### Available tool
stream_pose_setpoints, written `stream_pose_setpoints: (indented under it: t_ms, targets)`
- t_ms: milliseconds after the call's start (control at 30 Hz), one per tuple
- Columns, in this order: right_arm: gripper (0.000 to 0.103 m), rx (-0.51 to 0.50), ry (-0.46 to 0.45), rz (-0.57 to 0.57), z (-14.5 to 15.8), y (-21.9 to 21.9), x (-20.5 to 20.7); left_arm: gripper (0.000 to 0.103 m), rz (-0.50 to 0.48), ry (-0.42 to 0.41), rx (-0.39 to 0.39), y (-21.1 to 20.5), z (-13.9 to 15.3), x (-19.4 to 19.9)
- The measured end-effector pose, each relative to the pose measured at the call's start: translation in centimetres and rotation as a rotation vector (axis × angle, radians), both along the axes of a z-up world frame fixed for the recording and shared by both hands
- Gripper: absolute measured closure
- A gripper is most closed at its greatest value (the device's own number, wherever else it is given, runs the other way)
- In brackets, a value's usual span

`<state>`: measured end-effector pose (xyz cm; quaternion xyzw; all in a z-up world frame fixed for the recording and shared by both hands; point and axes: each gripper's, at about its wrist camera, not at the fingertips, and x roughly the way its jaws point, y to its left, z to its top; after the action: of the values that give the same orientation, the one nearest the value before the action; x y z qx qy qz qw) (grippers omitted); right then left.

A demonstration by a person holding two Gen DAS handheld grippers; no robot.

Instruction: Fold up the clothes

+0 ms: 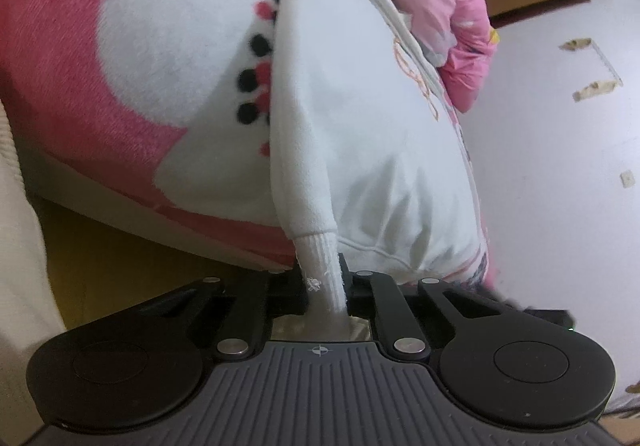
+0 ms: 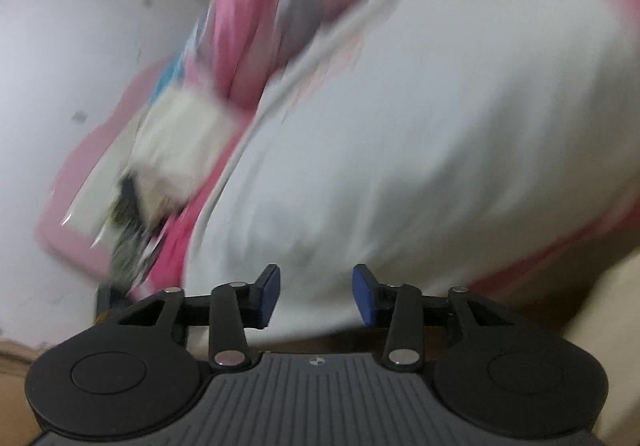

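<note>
A white sweatshirt [image 1: 360, 134] lies on a pink and white blanket [image 1: 120, 46]. My left gripper [image 1: 322, 278] is shut on the ribbed cuff [image 1: 320, 262] of its sleeve, and the sleeve stretches up from the jaws. In the right wrist view the picture is blurred by motion. The white sweatshirt [image 2: 420, 126] fills most of it. My right gripper [image 2: 316, 294] is open, its blue pads [image 2: 268, 298] apart, just in front of the sweatshirt's near edge and holding nothing.
A pile of pink and grey clothes [image 1: 448, 6] lies beyond the sweatshirt and also shows in the right wrist view [image 2: 256, 26]. A white wall [image 1: 560, 166] stands on the right. A pale folded item [image 2: 176, 150] lies left of the sweatshirt.
</note>
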<state>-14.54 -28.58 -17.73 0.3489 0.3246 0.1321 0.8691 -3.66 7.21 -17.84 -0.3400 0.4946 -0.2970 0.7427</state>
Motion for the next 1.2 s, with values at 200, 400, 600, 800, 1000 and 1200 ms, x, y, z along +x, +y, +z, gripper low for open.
stream_pose_setpoints:
  t_ms: [200, 400, 600, 800, 1000, 1200]
  targets:
    - [0.048, -0.222, 0.053, -0.183, 0.8, -6.6, -0.4, 0.095, -0.005, -0.003, 0.045, -0.5, 0.0, 0.0]
    - [0.049, -0.312, 0.125, -0.111, -1.4, -8.9, 1.2, 0.095, -0.001, -0.030, 0.105, -1.0, 0.4, -0.5]
    - [0.051, -0.372, 0.126, -0.014, -2.3, -9.0, 2.0, 0.095, 0.000, -0.040, 0.151, -1.5, 0.6, -0.5]
    - [0.052, -0.462, 0.193, -0.012, -1.5, -8.7, 2.0, 0.095, 0.005, -0.048, 0.182, -1.7, 0.7, -0.5]
    - [0.052, -0.521, 0.192, -0.025, -1.2, -9.3, 1.9, 0.095, -0.011, -0.044, 0.195, -2.0, 0.4, -0.1]
    - [0.051, -0.580, 0.183, 0.071, -1.5, -9.1, 3.4, 0.095, -0.006, -0.040, 0.201, -2.0, 0.0, 0.0]
